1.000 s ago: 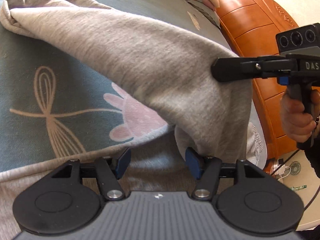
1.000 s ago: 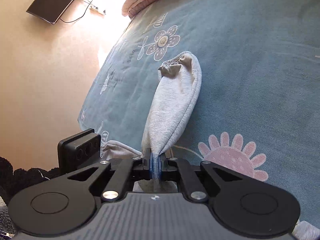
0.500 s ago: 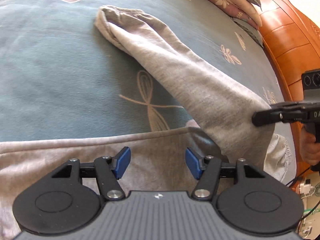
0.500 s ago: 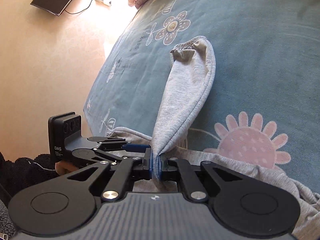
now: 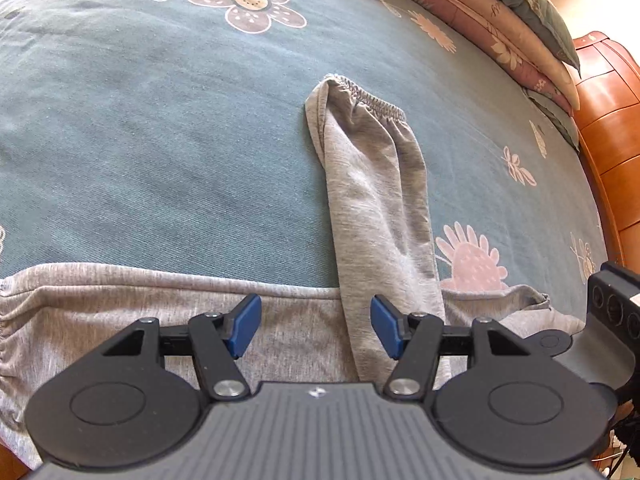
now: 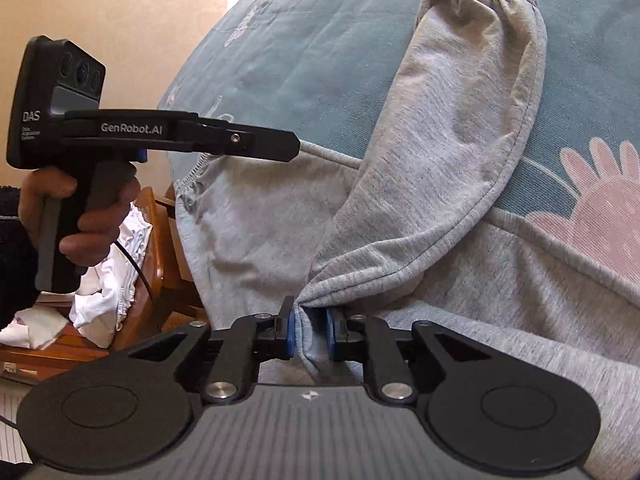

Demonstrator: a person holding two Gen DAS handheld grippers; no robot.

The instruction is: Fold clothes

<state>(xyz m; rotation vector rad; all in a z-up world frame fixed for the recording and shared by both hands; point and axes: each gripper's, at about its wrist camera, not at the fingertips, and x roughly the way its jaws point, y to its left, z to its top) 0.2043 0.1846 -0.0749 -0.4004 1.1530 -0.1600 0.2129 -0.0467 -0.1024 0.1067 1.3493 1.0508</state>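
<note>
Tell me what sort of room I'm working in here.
Most likely a bedroom: the grey sweatpants lie on a teal flower-print bedspread, stacked pillows sit along its far edge, and an orange wooden bed frame borders it.

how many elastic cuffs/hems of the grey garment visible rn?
2. One gathered elastic cuff ends the grey fabric sleeve lying out on the teal floral bedsheet; one gathered hem sits at the left-wrist view's left edge. Others may be hidden.

both tongs are matte black — round hinge discs, silver screws, blue finger pads (image 5: 244, 326), ribbed grey housing. the left tongs (image 6: 280, 148) carry white "genrobot.ai" and "das" lettering — a dark fuzzy sleeve (image 6: 10, 248) shows behind.
</note>
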